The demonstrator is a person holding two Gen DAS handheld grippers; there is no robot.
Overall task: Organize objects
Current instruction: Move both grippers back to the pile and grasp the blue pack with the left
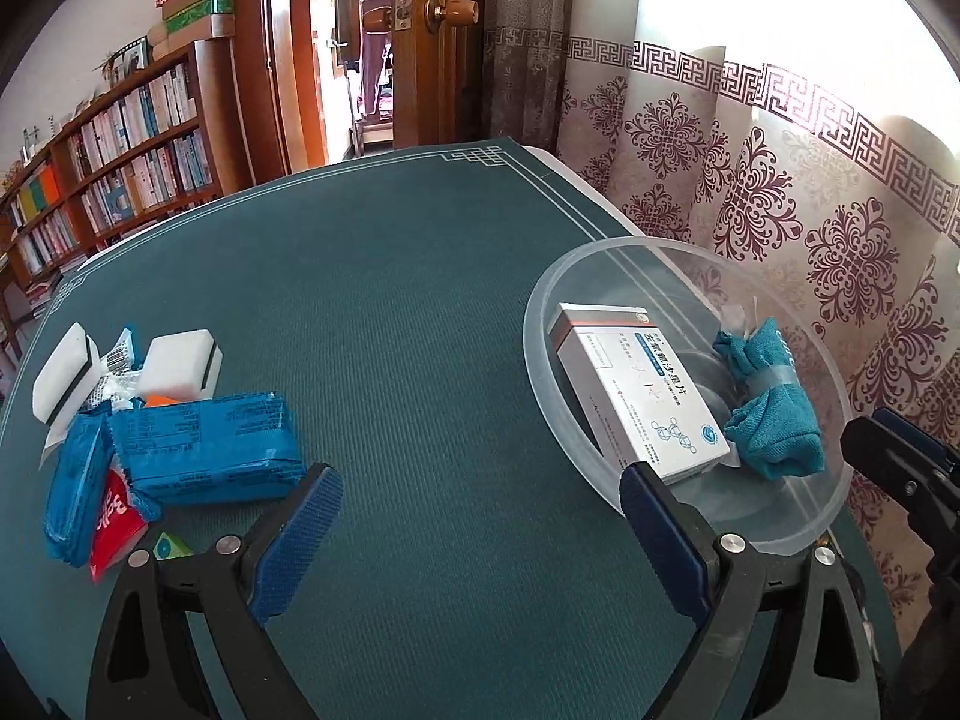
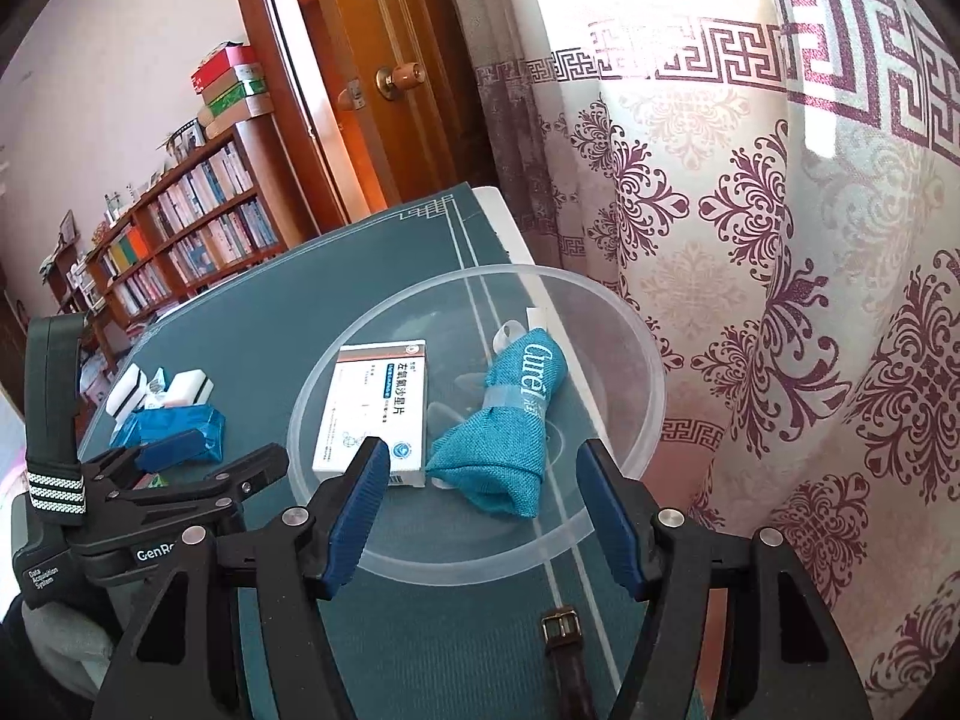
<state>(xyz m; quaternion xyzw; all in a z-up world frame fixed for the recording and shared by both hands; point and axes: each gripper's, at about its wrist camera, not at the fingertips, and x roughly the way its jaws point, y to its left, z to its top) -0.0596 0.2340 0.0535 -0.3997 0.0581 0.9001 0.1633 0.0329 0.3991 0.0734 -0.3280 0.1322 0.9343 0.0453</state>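
A clear plastic bowl (image 1: 837, 516) (image 2: 645, 420) sits at the right of the green table mat. In it lie a white medicine box (image 1: 636, 396) (image 2: 375, 408) and a rolled teal towel (image 1: 771, 414) (image 2: 510, 426). At the left, a pile holds blue packets (image 1: 204, 450) (image 2: 174, 429), a red packet (image 1: 114, 525) and two white sponges (image 1: 180, 366) (image 2: 129, 390). My left gripper (image 1: 480, 522) is open and empty over the mat between pile and bowl; it also shows in the right wrist view (image 2: 198, 450). My right gripper (image 2: 480, 492) is open and empty at the bowl's near rim.
A brown watch strap with a buckle (image 2: 564, 648) lies on the mat below the bowl. A patterned curtain (image 2: 780, 300) hangs close along the table's right edge. A bookshelf (image 1: 108, 180) and a wooden door (image 1: 444, 42) stand beyond the far edge.
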